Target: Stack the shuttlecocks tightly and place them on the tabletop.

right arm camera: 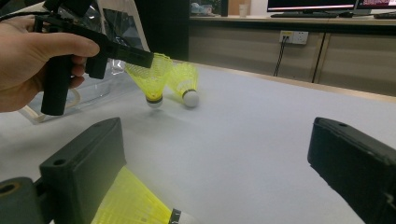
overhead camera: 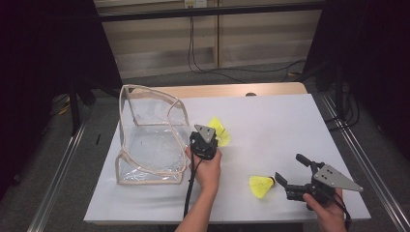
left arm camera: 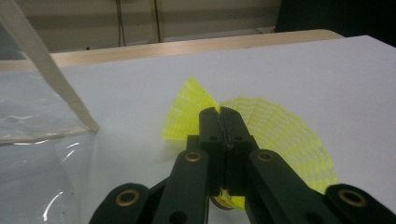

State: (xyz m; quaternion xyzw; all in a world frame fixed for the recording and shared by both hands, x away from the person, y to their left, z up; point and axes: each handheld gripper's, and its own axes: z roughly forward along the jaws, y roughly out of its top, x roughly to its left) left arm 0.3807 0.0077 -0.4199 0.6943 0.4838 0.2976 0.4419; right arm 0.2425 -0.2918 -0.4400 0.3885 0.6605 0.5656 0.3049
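L claw (left arm camera: 219, 114) is clamped on the skirt of a yellow shuttlecock (left arm camera: 280, 135), jaws pinched nearly together w/ the mesh squashed between them; in the right gripper view that shuttlecock hangs cork-down just off the table (overhead camera: 290, 121), w/ a second shuttlecock (right arm camera: 184, 84) lying just beside it. Both sit near table centre, at abt 3 o'clock from the clear plastic bag (overhead camera: 150, 140), whose open mouth faces them. R claw (overhead camera: 289, 170) stands wide apart w/ nothing pressed, and a third shuttlecock (overhead camera: 261, 186) lies at its 9 o'clock, touching or just beside the near jaw tip – can't tell which. Step in hand looks like carrying the gripped shuttlecock into the bag. To do it well: keep the pinch firm but don't crush the skirt more, lift clear of the neighbour so it isn't dragged, swing toward 9 o'clock, enter above the bag's lower fabric trim, release well inside. The bag's wall looks floppy, so R claw could hold the rim open if it sags.
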